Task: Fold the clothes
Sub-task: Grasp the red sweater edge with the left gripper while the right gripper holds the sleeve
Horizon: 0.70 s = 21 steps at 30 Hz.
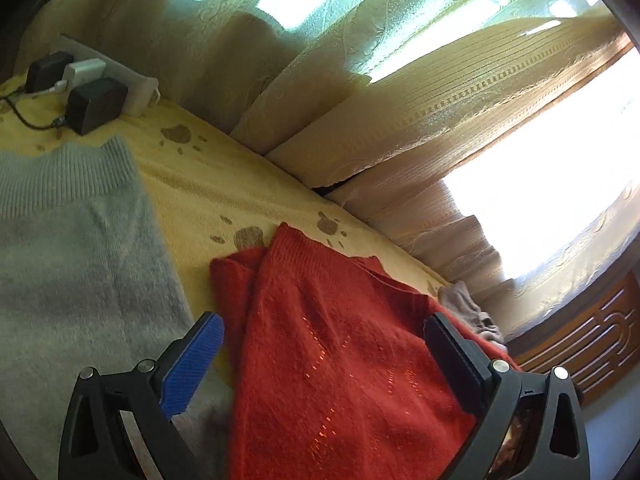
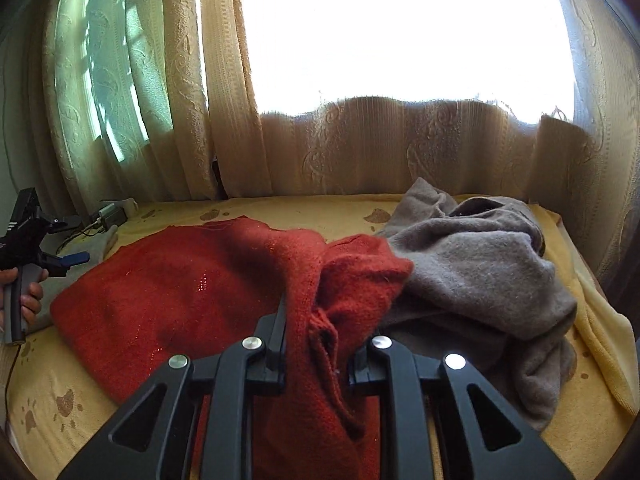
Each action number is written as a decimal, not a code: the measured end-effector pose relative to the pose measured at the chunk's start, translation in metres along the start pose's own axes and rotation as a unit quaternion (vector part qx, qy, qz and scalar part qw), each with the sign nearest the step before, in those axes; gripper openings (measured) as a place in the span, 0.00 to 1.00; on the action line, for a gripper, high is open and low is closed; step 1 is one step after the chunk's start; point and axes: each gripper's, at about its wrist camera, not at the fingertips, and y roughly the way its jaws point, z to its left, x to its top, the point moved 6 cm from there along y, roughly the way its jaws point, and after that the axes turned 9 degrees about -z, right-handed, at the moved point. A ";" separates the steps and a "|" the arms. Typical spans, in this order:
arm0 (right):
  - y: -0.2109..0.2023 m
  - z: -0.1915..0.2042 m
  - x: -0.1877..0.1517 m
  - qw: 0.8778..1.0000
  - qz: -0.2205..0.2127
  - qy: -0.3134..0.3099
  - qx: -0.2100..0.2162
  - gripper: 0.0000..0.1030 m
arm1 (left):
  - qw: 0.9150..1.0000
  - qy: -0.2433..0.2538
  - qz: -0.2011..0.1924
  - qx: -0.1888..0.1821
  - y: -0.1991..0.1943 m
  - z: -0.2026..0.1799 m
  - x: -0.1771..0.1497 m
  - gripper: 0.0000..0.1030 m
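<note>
The right tool (image 2: 320,354) pinches a bunched fold of the red sweater (image 2: 192,292). The left tool (image 1: 324,356) hovers over it, jaws spread wide, gripping nothing

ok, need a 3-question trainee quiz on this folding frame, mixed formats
1. True or false: the right gripper is shut on the red sweater.
2. Multiple choice: the left gripper is A) clamped on the light grey sweater, B) open over the red sweater, C) holding the charger.
3. Fill in: the crumpled brown-grey sweater lies on the ___ blanket.

Key:
1. True; red knit is bunched between its fingers.
2. B; its fingers stand wide apart with nothing between them.
3. Yellow.
</note>
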 end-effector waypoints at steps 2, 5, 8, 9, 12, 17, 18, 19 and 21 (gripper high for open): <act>0.001 0.001 -0.001 1.000 0.001 -0.002 0.000 0.22 | 0.999 0.014 0.025 0.025 0.019 0.006 0.004 0.99; 0.003 -0.001 -0.003 1.000 0.004 0.000 0.000 0.22 | 0.998 0.011 0.061 0.013 0.040 0.011 0.000 0.99; 0.006 -0.004 -0.005 1.000 0.008 0.005 0.000 0.22 | 0.995 0.037 0.096 0.013 0.058 0.011 -0.010 0.99; 0.007 -0.005 -0.006 1.000 0.010 0.007 0.000 0.22 | 0.993 0.053 0.103 0.018 0.062 0.010 -0.015 0.99; 0.010 -0.007 -0.008 1.000 0.013 0.011 0.000 0.22 | 0.986 0.110 0.120 0.037 0.068 0.002 -0.025 0.99; 0.013 -0.009 -0.010 1.000 0.012 0.016 0.000 0.22 | 0.979 0.142 0.118 0.084 0.065 0.002 -0.027 0.60; 0.013 -0.009 -0.010 1.000 0.011 0.017 0.000 0.22 | 0.982 0.121 0.119 0.083 0.064 0.005 -0.026 0.28; 0.014 -0.010 -0.010 1.000 0.010 0.018 -0.001 0.22 | 0.985 0.098 0.124 0.075 0.063 0.007 -0.026 0.22; 0.013 -0.010 -0.010 1.000 0.009 0.020 -0.001 0.22 | 0.985 0.097 0.120 0.077 0.062 0.005 -0.028 0.20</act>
